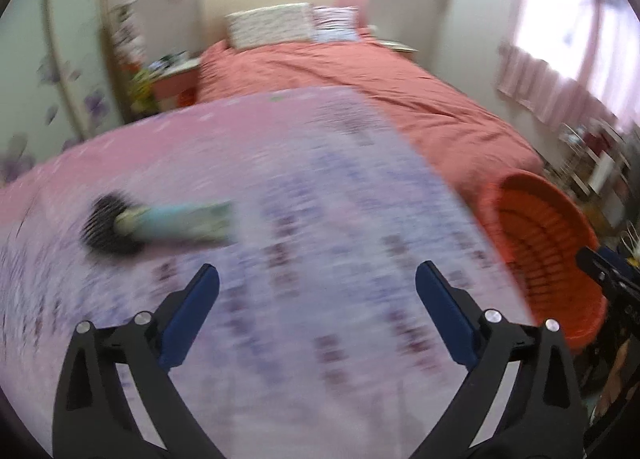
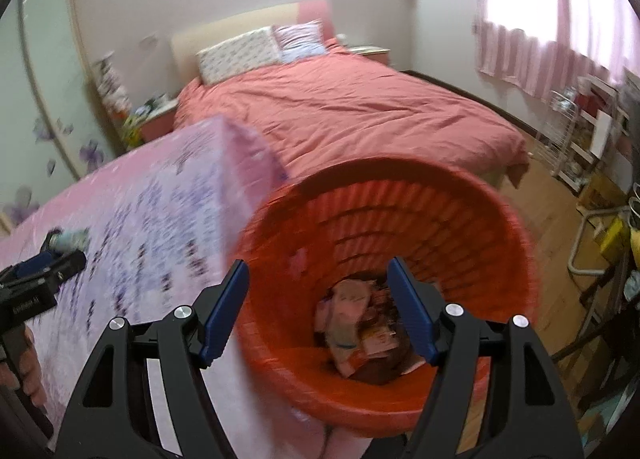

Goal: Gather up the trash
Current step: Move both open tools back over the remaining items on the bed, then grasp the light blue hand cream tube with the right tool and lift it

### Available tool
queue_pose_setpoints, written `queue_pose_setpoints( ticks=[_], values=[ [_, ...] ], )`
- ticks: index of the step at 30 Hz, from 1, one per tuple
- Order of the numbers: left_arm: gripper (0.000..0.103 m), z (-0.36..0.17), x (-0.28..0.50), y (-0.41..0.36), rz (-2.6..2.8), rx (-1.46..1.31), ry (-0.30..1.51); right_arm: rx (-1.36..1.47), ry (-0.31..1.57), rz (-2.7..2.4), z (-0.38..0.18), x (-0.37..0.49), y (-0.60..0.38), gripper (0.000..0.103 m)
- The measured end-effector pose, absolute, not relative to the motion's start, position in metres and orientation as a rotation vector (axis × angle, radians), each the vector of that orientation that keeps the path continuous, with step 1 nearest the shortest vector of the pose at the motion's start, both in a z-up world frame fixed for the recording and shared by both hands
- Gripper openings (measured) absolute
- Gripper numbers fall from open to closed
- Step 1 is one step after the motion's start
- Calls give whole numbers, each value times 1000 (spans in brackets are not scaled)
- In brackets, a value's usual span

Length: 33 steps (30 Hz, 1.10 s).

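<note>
Beyond the fingers, a double bed [image 2: 352, 115] is seen, covered with a coral quilt and backed by a cream headboard [image 2: 240, 29]; two patterned pillows [image 2: 240, 53] are laid against it. Below the fingers, a surface is spread with a pink and lilac floral cloth [image 1: 280, 219]. To the right of the fingers, daylight is let in through a window hung with pink curtains [image 2: 532, 39], and a wooden floor [image 2: 548, 227] is shown. To the left, a wardrobe door [image 2: 44, 99] printed with purple flowers is visible, with a cluttered nightstand [image 2: 160, 111] beside the bed.
</note>
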State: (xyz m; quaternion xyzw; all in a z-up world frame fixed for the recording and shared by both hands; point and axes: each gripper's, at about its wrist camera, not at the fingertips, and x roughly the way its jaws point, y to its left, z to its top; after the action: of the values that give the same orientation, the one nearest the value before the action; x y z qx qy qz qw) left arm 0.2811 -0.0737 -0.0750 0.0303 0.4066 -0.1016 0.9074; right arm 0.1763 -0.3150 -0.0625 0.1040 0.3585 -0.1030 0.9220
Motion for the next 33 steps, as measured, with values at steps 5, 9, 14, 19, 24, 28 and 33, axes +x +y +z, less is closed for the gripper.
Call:
queue_pose_setpoints(
  ticks=[5, 9, 14, 19, 24, 28, 33],
  values=[
    [98, -80, 285, 13, -58, 22, 843, 145, 770, -107, -65, 195, -259, 72],
    [98, -83, 282, 71, 60, 27, 839, 114, 783, -23, -65, 211, -212, 72],
    [98, -83, 276, 129, 92, -28, 850, 100, 807, 62, -71, 234, -157, 71],
    [98, -90, 273, 153, 90, -47, 863, 73, 833, 109, -76, 258, -120, 71],
    [98, -98, 276, 163, 71, -105, 888, 40, 824, 92, -78, 285, -104, 59],
    [98, -103, 277, 172, 61, -145, 908, 18, 816, 15, -78, 320, -99, 56],
    [98, -105, 278, 173, 59, -148, 915, -2, 853, -6, -79, 358, -103, 56]
  ],
)
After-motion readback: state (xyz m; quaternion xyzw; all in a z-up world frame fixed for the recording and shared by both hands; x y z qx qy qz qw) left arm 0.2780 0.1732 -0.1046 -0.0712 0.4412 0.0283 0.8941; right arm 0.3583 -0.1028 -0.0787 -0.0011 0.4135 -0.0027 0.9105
